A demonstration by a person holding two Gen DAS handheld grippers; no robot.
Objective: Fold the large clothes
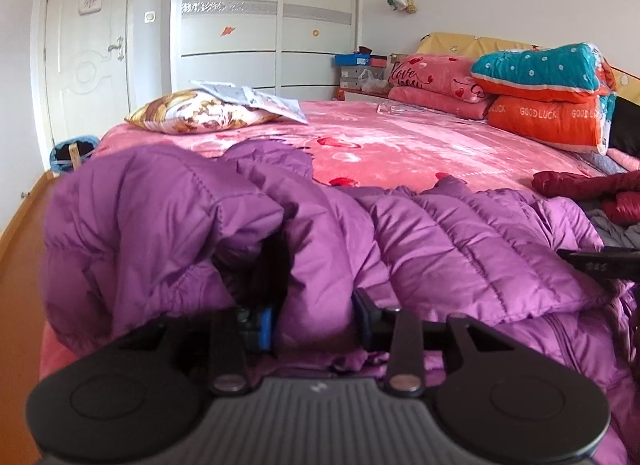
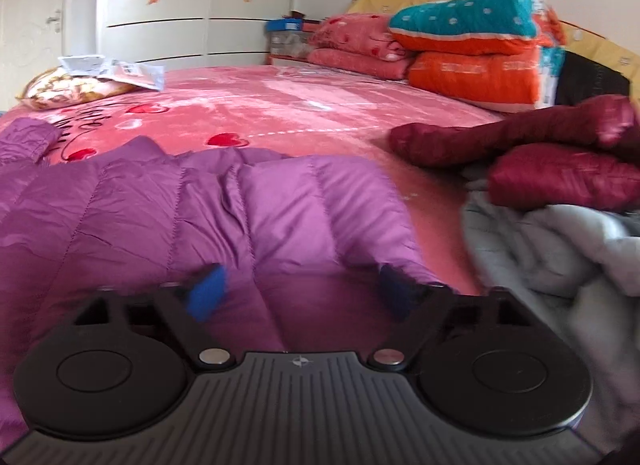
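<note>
On bed [image 1: 400,145], one purple jacket [image 1: 440,245], two grippers

Right tool [image 2: 304,293] spread wide over purple jacket [image 2: 200,205].

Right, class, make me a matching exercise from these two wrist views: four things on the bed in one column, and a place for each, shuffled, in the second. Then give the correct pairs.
Column one:
1. purple jacket
2. maroon jacket
3. teal dotted quilt
4. floral pillow

Column two:
A. stacked on the orange quilt
B. far corner of the bed, near the door, papers lying on it
C. on the heap of clothes at the right
D. spread along the near edge of the bed, at both grippers

Pairs: 1-D, 2-C, 3-A, 4-B
</note>
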